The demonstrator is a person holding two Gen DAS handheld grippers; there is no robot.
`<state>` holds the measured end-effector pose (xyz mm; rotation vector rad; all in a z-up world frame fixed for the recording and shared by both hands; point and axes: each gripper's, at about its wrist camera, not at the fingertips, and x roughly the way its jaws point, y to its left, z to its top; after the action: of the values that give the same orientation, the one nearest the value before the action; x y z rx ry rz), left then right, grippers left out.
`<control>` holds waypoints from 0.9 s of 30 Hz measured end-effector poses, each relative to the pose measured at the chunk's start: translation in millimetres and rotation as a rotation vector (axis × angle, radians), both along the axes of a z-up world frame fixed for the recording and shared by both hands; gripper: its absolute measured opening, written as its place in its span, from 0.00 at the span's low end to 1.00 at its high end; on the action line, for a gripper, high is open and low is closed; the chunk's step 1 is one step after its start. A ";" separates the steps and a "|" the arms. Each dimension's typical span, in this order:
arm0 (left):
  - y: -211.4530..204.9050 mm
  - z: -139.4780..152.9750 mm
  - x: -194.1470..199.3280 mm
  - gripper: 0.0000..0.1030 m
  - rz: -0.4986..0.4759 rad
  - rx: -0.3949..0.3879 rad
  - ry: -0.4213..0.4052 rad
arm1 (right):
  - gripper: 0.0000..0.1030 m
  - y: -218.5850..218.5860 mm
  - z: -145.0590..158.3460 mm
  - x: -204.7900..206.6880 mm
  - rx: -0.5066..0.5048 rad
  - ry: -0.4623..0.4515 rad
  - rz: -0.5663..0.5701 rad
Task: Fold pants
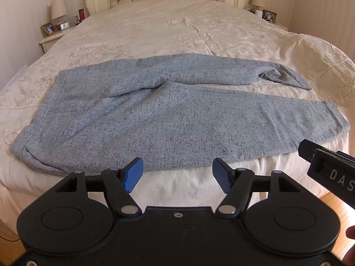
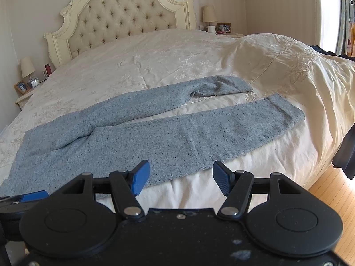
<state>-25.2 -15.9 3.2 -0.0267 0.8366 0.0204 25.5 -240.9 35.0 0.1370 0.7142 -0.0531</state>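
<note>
Grey speckled pants lie spread flat across the foot of the cream bed, waistband at the left, both legs running right and slightly apart. They also show in the right wrist view. My left gripper is open and empty, just short of the near leg's front edge. My right gripper is open and empty, over the near leg's front edge. The right gripper's body shows at the left wrist view's right edge. The left gripper's blue fingers show at the right wrist view's lower left.
A tufted headboard stands at the far end. Nightstands with lamps and picture frames flank the bed. The bedspread bunches up at the right. Wooden floor lies to the right. Dark cloth hangs at the right edge.
</note>
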 end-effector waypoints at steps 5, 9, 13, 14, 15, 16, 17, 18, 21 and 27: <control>0.5 -1.4 1.3 0.68 0.004 -0.002 0.004 | 0.65 -0.6 -2.3 2.1 0.001 0.006 0.003; 0.1 -2.4 1.7 0.68 0.001 0.001 0.005 | 0.65 -1.1 -2.8 2.5 0.002 0.006 0.005; -0.3 -2.7 2.1 0.68 0.000 0.000 0.007 | 0.65 -1.0 -2.8 2.5 0.002 0.006 0.004; -0.3 -2.9 2.1 0.68 0.000 0.000 0.007 | 0.65 -1.3 -2.8 2.4 0.002 0.007 0.004; -0.3 -2.9 2.0 0.68 0.000 0.001 0.008 | 0.65 -1.4 -2.8 2.5 0.002 0.007 0.004; -0.3 -3.0 2.1 0.68 0.000 0.001 0.008 | 0.65 -1.4 -2.8 2.5 0.003 0.007 0.005; 0.2 -3.0 1.8 0.68 0.000 0.000 0.008 | 0.65 -1.4 -2.9 2.5 0.003 0.007 0.005; -0.1 -3.0 1.6 0.68 -0.001 0.000 0.007 | 0.65 -1.4 -2.9 2.5 0.001 0.006 0.005; -1.0 -3.2 1.4 0.68 -0.003 0.002 0.003 | 0.65 -1.2 -3.7 2.1 -0.001 0.006 0.004; -1.5 -4.3 1.4 0.68 -0.003 0.001 0.008 | 0.65 -0.7 -4.2 1.8 -0.003 0.007 0.005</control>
<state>-23.8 -17.4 -1.1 -0.0247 0.8451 0.0175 27.3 -241.5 30.8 0.1317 0.7215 -0.0499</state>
